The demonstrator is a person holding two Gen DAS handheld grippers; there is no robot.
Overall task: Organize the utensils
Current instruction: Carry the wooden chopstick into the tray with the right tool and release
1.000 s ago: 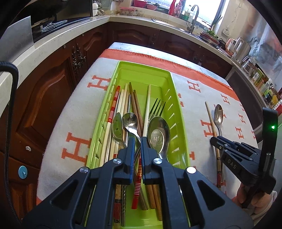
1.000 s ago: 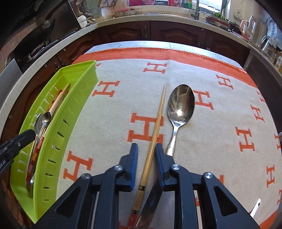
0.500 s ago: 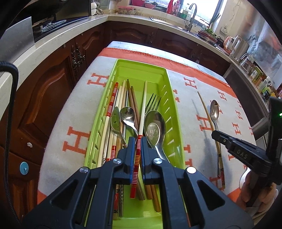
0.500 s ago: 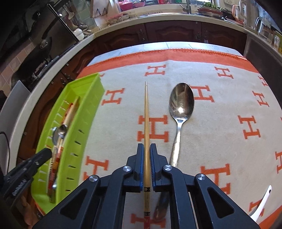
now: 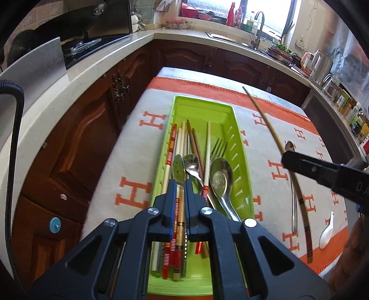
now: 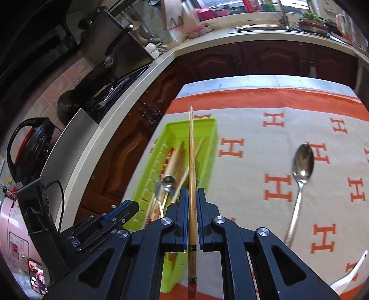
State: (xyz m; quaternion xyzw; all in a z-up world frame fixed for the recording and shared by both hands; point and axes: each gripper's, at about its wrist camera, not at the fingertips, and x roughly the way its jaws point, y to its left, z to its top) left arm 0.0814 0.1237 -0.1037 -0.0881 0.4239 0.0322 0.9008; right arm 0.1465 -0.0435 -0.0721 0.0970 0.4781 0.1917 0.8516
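Bright daylight from the window (image 5: 233,9) far beyond my fingers, glare on the spoon (image 6: 302,162) right of them, tray (image 6: 177,272) blurred beneath them, edges bent and dark.

The right gripper (image 6: 191,196), open around the bamboo chopstick (image 6: 191,161) on the blanket (image 6: 253,143) a second ago, now clamps it and carries it, raised, toward the green tray (image 6: 207,129). The left gripper (image 5: 181,184) has let its red-striped chopstick (image 5: 206,182) drop into that tray.

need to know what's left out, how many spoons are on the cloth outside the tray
2: a metal spoon lying on the cloth right of the tray, and a white spoon near the cloth's front edge. None looks hidden.
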